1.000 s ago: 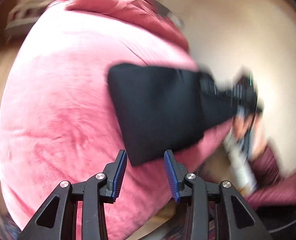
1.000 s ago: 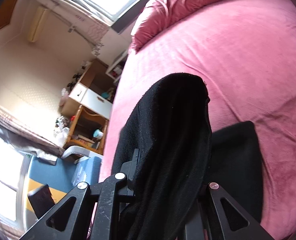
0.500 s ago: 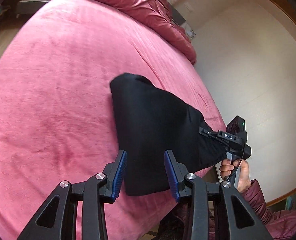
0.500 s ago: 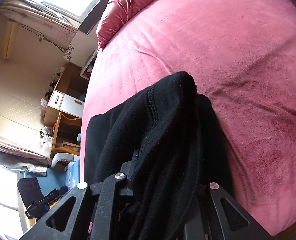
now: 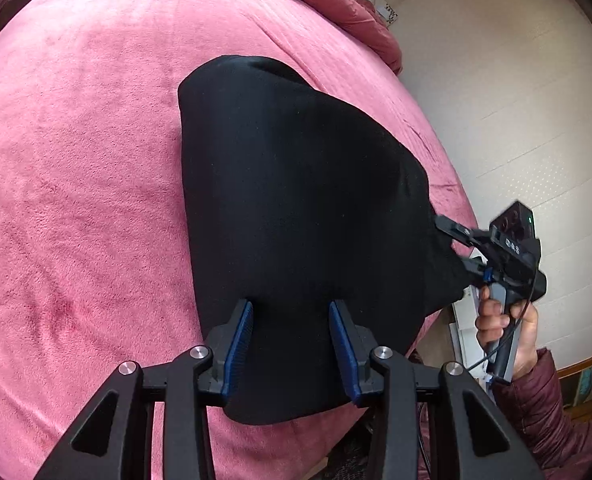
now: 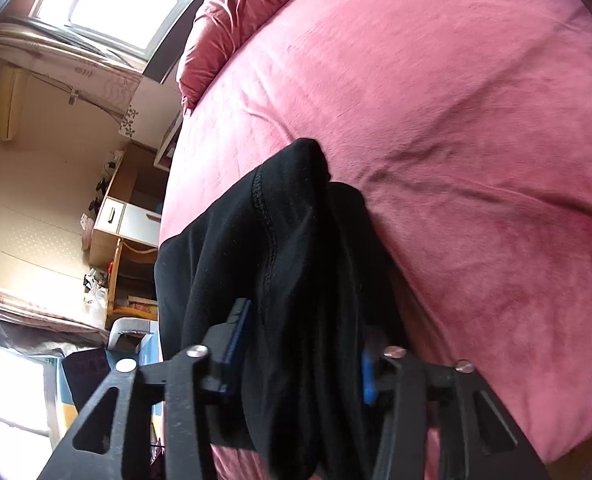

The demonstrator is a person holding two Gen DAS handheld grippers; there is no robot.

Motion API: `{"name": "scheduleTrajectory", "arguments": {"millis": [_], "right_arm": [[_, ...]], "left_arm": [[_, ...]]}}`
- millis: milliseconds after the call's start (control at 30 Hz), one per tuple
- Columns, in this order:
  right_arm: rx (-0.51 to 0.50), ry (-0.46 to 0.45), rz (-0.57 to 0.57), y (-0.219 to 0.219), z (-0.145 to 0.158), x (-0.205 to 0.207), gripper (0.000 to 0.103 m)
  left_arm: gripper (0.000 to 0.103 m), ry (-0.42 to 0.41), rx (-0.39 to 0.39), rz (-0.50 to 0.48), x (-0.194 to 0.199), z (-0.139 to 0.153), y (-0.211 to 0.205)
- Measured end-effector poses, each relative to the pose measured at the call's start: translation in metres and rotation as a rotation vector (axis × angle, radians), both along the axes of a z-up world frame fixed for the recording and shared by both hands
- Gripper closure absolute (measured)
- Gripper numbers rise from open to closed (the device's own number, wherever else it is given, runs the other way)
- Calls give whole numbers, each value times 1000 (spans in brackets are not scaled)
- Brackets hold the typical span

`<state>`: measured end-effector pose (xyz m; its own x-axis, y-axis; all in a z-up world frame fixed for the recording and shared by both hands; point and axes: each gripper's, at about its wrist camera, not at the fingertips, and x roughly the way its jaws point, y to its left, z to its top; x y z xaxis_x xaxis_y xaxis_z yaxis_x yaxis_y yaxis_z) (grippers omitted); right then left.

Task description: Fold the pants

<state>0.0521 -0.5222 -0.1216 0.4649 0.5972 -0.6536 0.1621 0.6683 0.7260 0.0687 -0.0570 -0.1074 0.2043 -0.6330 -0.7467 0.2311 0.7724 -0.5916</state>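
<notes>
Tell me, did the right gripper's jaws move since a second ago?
Yes. The right gripper has just opened: its blue pads now stand apart from the black pants, which still hang between them above the pink bed.

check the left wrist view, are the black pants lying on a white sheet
No, the black pants lie on a pink plush bedcover that fills most of the left wrist view.

Matt black knit pants (image 5: 296, 208) on plush, velvety pink blanket (image 5: 75, 200); wooden desk (image 6: 115, 220).
</notes>
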Motion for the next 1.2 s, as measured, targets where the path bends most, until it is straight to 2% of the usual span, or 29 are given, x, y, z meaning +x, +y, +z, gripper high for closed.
{"name": "scheduleTrajectory", "arguments": {"millis": [133, 233, 300, 467, 567, 633, 700, 733, 833, 1033, 1100, 1200], "right_arm": [[-39, 5, -23, -15, 8, -24, 43], [-66, 5, -92, -32, 16, -48, 43], [-66, -5, -116, -38, 22, -63, 53], [-46, -24, -71, -25, 32, -80, 55], [-79, -7, -46, -8, 29, -77, 55], [-92, 7, -45, -2, 25, -73, 62], [-130, 19, -37, 5, 23, -69, 85], [-136, 24, -33, 6, 23, -68, 89], [-194, 11, -18, 10, 29, -70, 93], [-283, -25, 31, 17, 45, -81, 95], [-313, 1, 40, 17, 37, -83, 95], [-349, 51, 44, 19, 17, -81, 95]], "left_arm": [[63, -5, 8, -12, -2, 2, 2], [63, -30, 30, -38, -7, 5, -5], [63, -30, 40, -39, -5, 5, -7], [63, -29, 46, -30, -5, 6, -5], [63, -51, 59, -35, -7, 10, -5], [63, -58, 65, -36, -9, 12, -6], [63, -65, 63, -40, -11, 13, -8], [63, -67, 64, -41, -11, 14, -9], [63, -80, 58, -47, -13, 18, -10], [63, -128, -15, -77, -19, 32, -9], [63, -116, 12, -99, -18, 27, -15], [63, -77, 120, -146, -19, 8, -28]]}}
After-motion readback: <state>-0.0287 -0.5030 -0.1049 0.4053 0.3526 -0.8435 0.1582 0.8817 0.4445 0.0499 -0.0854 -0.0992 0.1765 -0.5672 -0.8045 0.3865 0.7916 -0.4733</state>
